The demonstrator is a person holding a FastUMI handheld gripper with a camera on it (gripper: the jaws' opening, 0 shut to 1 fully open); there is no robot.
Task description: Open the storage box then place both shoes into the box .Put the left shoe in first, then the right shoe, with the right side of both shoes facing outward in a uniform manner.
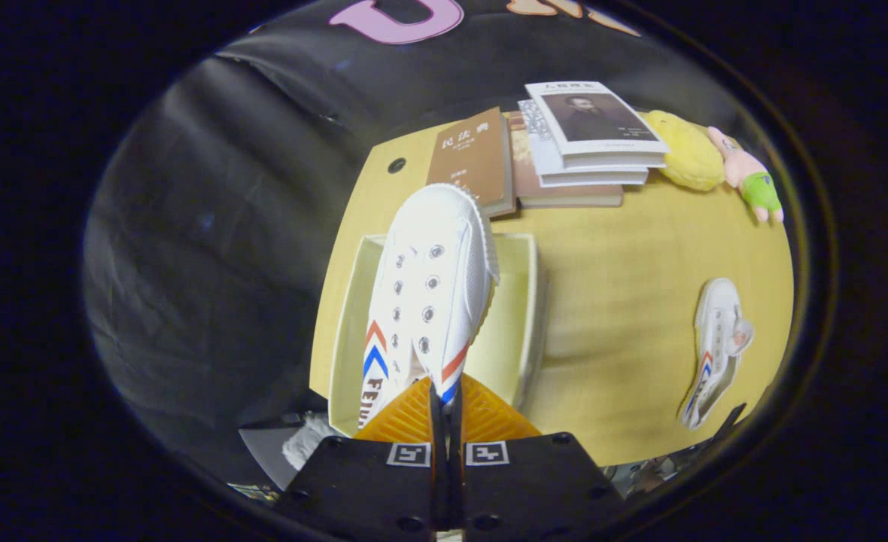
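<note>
My gripper (444, 399) is shut on the rim of a white canvas shoe (429, 293) with red and blue chevrons on its side. The shoe hangs above the open cream storage box (528, 301), its toe pointing away from me toward the books. The box stands on the yellow table just beyond my fingers, and the shoe hides much of its inside. A second white shoe (715, 350) of the same kind lies on its side on the table, off to the right of the box.
Past the box lie a brown book (472, 154) and a stack of books (591, 143). To their right sit a yellow plush (686, 159) and a pink and green plush toy (751, 181). The table's left edge (339, 256) runs close beside the box.
</note>
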